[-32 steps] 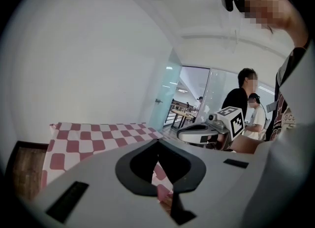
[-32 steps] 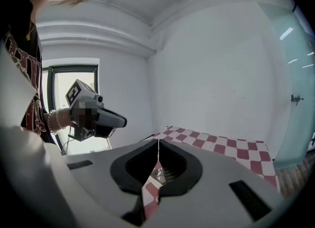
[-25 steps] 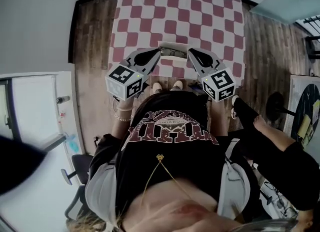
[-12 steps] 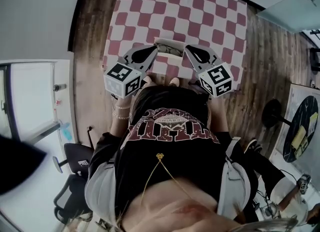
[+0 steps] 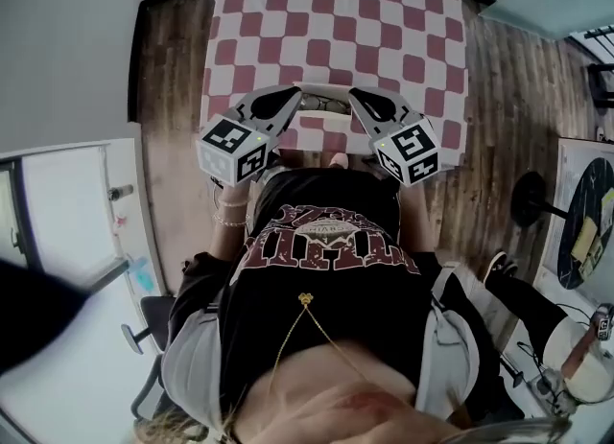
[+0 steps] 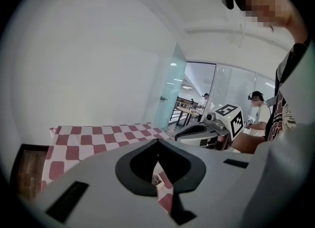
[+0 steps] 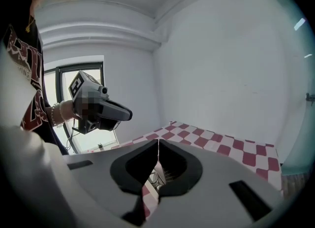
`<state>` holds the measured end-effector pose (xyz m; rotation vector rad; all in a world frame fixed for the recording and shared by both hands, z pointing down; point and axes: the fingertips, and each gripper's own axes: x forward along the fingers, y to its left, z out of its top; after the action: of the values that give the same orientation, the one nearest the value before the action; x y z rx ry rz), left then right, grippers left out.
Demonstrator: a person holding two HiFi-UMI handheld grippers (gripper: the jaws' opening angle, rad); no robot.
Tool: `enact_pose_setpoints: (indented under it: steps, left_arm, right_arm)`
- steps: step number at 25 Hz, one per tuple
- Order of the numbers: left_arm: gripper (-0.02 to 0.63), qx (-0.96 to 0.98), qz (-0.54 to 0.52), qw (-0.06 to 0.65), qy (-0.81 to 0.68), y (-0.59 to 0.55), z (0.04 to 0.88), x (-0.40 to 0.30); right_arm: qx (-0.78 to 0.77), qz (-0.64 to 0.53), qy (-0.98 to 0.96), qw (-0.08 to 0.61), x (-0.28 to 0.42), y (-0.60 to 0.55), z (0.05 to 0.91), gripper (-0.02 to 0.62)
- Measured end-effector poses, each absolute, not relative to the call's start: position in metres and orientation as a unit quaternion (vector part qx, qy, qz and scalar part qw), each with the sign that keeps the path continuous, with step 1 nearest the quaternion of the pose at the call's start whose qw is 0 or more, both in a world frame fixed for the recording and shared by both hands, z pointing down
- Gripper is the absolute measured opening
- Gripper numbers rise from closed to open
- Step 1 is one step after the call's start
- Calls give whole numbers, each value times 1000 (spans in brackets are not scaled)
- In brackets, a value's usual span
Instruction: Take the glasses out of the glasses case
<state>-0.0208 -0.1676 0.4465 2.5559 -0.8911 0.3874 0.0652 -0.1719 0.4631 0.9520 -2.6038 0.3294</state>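
The fingers (image 6: 140, 160) of my left gripper (image 6: 157, 142) are pressed together tip to tip and pinch nothing. Through the dark opening behind the tips I see a strip of the checked cloth and one small shiny thing that I cannot identify. The fingers (image 7: 179, 163) of my right gripper (image 7: 158, 142) are closed on each other in the same way, also empty.

In the head view both grippers point inward, the left gripper (image 5: 296, 98) from one side and the right gripper (image 5: 351, 98) from the other. The white glasses case (image 5: 321, 89) lies between their tips, close to the near edge of the surface. It is open, and the dark glasses (image 5: 322, 104) lie inside it. The tips are just beside the ends of the case and partly cover them, so I cannot tell if they touch it.

The red and white checked cloth (image 5: 336, 20) covers the whole surface. A wooden floor (image 5: 173, 68) is around it, and a chair (image 5: 146, 327) stands behind me at my left.
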Motion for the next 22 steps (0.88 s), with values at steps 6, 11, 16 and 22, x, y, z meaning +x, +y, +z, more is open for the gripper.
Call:
enact_pose_setpoints:
  steps: [6, 11, 16, 22]
  left_arm:
    - [0, 927, 152, 195, -282, -182, 446, -31]
    - [0, 932, 155, 199, -260, -186, 449, -42]
    - [0, 934, 163, 201, -247, -188, 454, -51]
    - [0, 935, 164, 203, -239, -188, 457, -56]
  right_arm:
    - [361, 118, -909, 173, 49, -178, 463, 20]
    - [378, 120, -900, 181, 36, -181, 464, 20]
    - [384, 122, -895, 190, 26, -181, 469, 20]
    - [387, 131, -889, 206, 23, -184, 482, 20]
